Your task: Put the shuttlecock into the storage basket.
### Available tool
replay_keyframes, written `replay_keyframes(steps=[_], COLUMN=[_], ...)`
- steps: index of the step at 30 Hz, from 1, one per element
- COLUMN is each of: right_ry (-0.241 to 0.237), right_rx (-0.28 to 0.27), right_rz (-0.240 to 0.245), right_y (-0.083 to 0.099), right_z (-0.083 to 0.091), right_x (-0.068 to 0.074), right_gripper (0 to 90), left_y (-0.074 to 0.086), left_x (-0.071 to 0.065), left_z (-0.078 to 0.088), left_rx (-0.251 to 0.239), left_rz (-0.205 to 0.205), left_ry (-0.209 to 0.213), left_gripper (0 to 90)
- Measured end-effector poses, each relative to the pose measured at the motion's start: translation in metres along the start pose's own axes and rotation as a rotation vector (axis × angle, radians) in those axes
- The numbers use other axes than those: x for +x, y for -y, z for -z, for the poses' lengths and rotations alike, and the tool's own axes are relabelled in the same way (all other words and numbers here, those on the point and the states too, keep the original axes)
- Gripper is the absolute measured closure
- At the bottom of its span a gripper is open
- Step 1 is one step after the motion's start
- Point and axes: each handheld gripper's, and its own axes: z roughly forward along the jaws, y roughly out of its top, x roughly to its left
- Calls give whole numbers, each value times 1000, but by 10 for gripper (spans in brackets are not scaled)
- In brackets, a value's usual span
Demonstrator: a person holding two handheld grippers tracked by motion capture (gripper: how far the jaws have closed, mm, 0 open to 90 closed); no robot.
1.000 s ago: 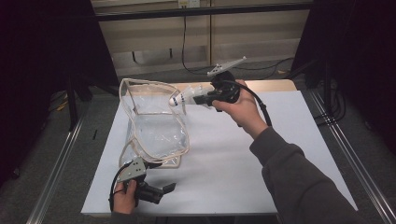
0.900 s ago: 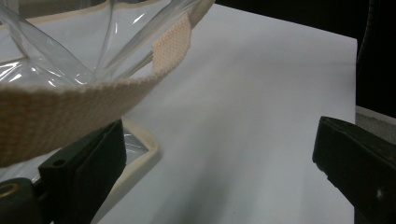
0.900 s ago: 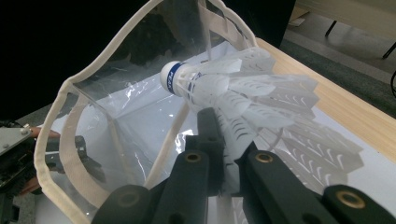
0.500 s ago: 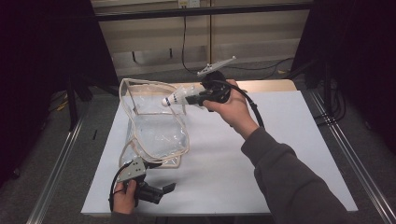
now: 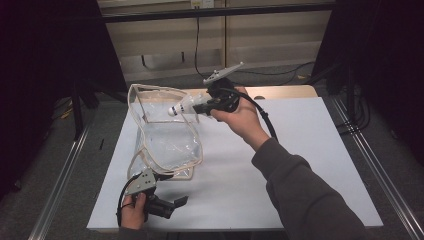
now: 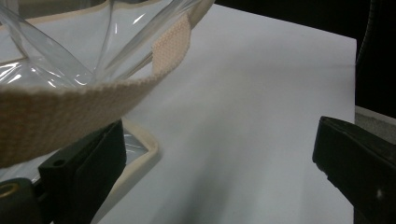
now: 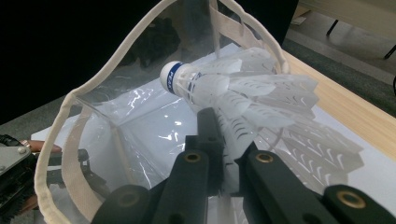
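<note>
Shuttlecock (image 7: 243, 93) clamped in the right gripper (image 7: 224, 154): white feathers, white cork with a blue band. Right gripper jaws black, brass-coloured screw heads. Bag (image 5: 167, 140) just ahead of it: clear plastic, cream woven edging and strap (weave texture plain in the left gripper view). Left gripper (image 5: 167, 206): black jaws, grey top plate. Under both: white table sheet (image 5: 300, 150), light wood strip beyond.
</note>
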Motion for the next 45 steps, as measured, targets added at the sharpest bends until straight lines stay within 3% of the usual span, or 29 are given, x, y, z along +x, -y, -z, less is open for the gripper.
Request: replay_keyframes(steps=[28,45], right_ry=[-53,-57], right_rx=[38,70], right_rz=[44,71], right_y=[-9,-10], right_z=[-33,-51], right_x=[31,45], right_gripper=[885,884], left_y=[0,0], left_x=[0,0], left_z=[1,0], left_rx=[-3,-6], left_rz=[-4,5], left_ry=[6,12], left_gripper=[27,27])
